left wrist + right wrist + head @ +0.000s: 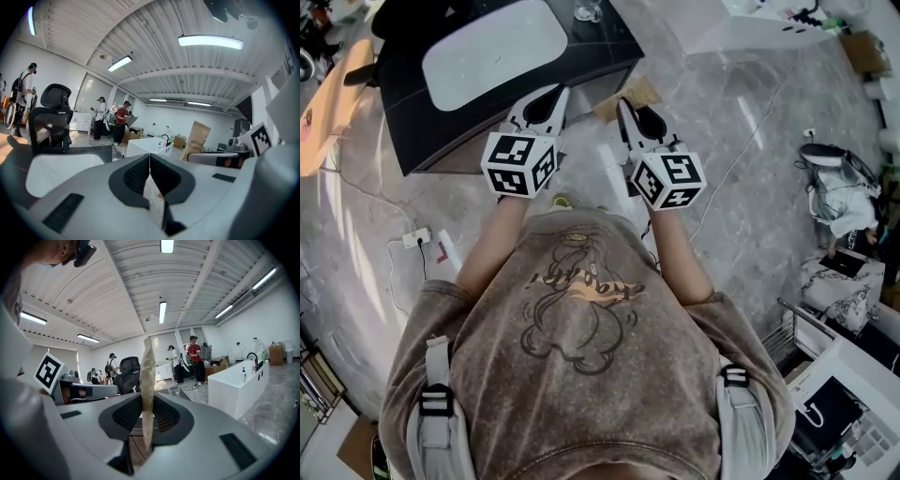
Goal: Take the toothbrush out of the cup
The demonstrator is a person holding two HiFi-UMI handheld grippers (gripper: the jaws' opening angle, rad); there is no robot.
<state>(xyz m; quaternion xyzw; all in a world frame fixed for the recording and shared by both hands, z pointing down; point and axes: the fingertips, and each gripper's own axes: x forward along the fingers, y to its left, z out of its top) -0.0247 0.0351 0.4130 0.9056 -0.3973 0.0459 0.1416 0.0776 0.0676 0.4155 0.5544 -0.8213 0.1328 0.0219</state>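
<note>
Both tongs are closed: the left gripper is pressed together empty, the right gripper is pinched on a brown toothbrush pack. The brush itself cannot be made out, and the cup is cut off.

Left gripper: jaws closed flush, nothing between them. Beyond them is a white basin set in a dark counter, with a glass cup at the far edge and a black office chair behind. On the right, the right gripper has a brown cardboard pack at its tip, printed TOOTH BRUSH. People stand in the background.
</note>
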